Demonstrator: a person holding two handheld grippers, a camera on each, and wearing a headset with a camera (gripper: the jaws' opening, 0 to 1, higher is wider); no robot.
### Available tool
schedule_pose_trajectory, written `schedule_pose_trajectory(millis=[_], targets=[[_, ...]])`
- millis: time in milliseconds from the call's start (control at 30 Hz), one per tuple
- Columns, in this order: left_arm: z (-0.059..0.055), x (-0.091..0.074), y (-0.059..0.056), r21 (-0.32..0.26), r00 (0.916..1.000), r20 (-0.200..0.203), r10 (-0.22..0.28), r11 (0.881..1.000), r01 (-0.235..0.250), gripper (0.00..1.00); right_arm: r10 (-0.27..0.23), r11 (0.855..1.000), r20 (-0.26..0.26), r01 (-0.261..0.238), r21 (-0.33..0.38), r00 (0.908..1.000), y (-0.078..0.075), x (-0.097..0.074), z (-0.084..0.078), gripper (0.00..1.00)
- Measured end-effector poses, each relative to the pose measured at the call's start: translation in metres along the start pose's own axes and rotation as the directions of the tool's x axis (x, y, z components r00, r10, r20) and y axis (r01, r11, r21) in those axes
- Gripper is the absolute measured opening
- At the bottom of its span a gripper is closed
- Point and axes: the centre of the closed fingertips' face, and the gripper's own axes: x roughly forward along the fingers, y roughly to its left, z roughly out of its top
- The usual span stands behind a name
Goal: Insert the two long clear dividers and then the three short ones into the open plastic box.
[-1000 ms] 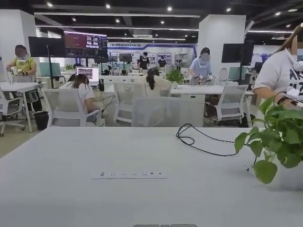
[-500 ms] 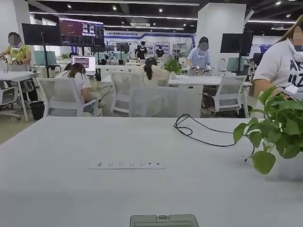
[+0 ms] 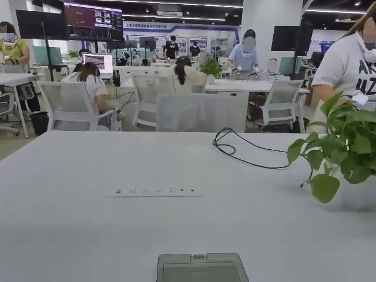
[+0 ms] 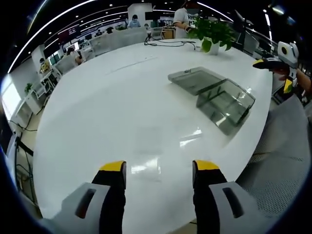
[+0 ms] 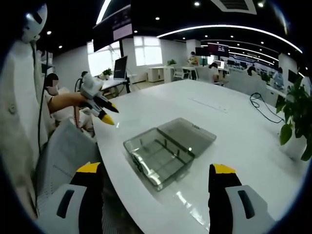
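The open plastic box (image 5: 168, 150) lies close to the table's (image 3: 88, 223) near edge. It is rectangular, of smoky clear plastic with rounded corners, and its lid (image 5: 191, 136) is folded flat toward the table's middle. The white, glossy table top spreads bare on every side of the box. A flush socket strip (image 3: 154, 191) lies farther in, a black cable (image 3: 247, 150) loops near the far edge, and a leafy potted plant (image 3: 341, 153) stands toward the far right corner. The left tongs (image 4: 158, 168) and the right tongs (image 5: 155, 168) both hang at the near edge, one to either side of the box and apart from it. Each has its yellow-tipped jaws spread wide with nothing between them.
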Motion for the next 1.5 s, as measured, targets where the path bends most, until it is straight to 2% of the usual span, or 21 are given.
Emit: schedule_pose_trajectory(millis=[633,900,1100,1500], targets=[[-0.016,0.033,0.019,0.03,0.9954,-0.095,-0.015,0.999,0.018,0.46,-0.001,0.999,-0.024,0.001,0.035,0.9997,-0.008,0.011,-0.005,0.89],[-0.021,0.039,0.018,0.025,0.9918,-0.122,-0.037,0.999,0.041,0.42,-0.003,0.999,-0.029,0.004,0.045,0.9996,-0.01,0.013,-0.007,0.89],[-0.02,0.041,0.017,0.015,0.9919,-0.116,-0.052,0.998,0.054,0.38,-0.004,0.999,-0.03,0.006,0.049,0.9995,-0.012,0.015,-0.008,0.89],[-0.021,0.041,0.016,0.054,0.9835,-0.161,-0.084,0.994,0.093,0.32,-0.019,0.998,-0.036,0.021,0.052,0.9992,-0.015,0.016,-0.011,0.87]])
